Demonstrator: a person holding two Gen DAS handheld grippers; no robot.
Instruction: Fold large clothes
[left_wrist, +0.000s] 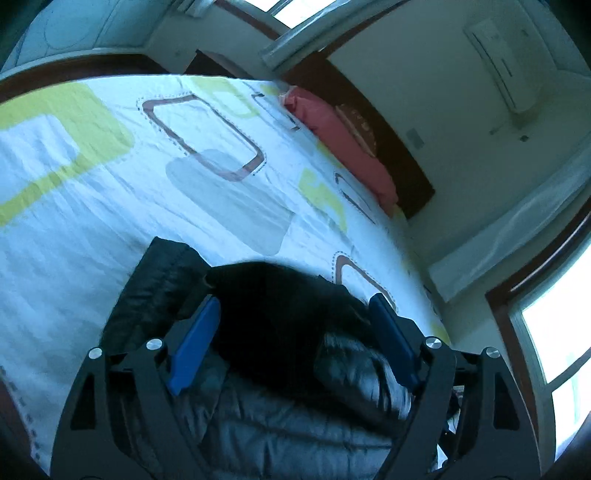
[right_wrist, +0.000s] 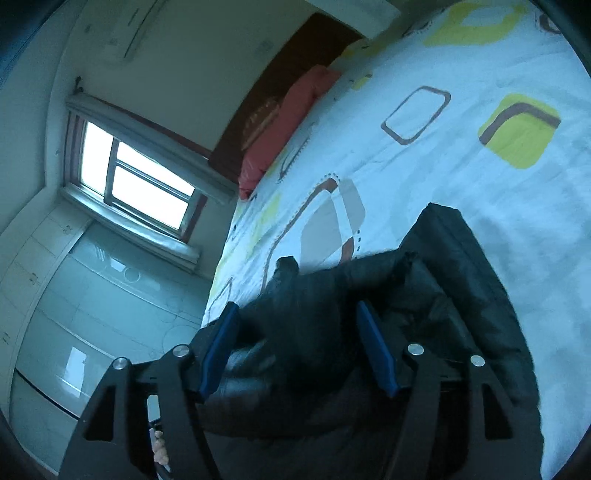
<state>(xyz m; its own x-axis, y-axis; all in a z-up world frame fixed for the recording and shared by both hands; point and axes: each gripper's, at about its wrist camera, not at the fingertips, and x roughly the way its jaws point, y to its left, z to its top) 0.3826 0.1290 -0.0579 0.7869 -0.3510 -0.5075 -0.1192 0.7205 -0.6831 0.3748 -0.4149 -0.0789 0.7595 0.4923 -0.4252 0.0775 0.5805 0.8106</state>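
Note:
A black quilted puffer jacket (left_wrist: 273, 410) lies bunched on the bed's patterned sheet (left_wrist: 92, 206), filling the lower middle of both views. My left gripper (left_wrist: 294, 301) is open just above it, its blue pads (left_wrist: 195, 347) standing wide on either side of a dark mound of the fabric without pressing it. In the right wrist view the jacket (right_wrist: 461, 280) spreads toward the lower right. My right gripper (right_wrist: 297, 305) is open too, with a fold of jacket lying loose between its blue pads (right_wrist: 376, 350).
The sheet (right_wrist: 461, 162) is white with green, brown and grey rounded squares. A red pillow (left_wrist: 343, 147) (right_wrist: 288, 118) leans on the dark headboard. Windows (right_wrist: 136, 181) and pale cabinet doors (right_wrist: 92, 314) line the wall beside the bed's edge. Someone's fingers (right_wrist: 160, 450) show under the right gripper.

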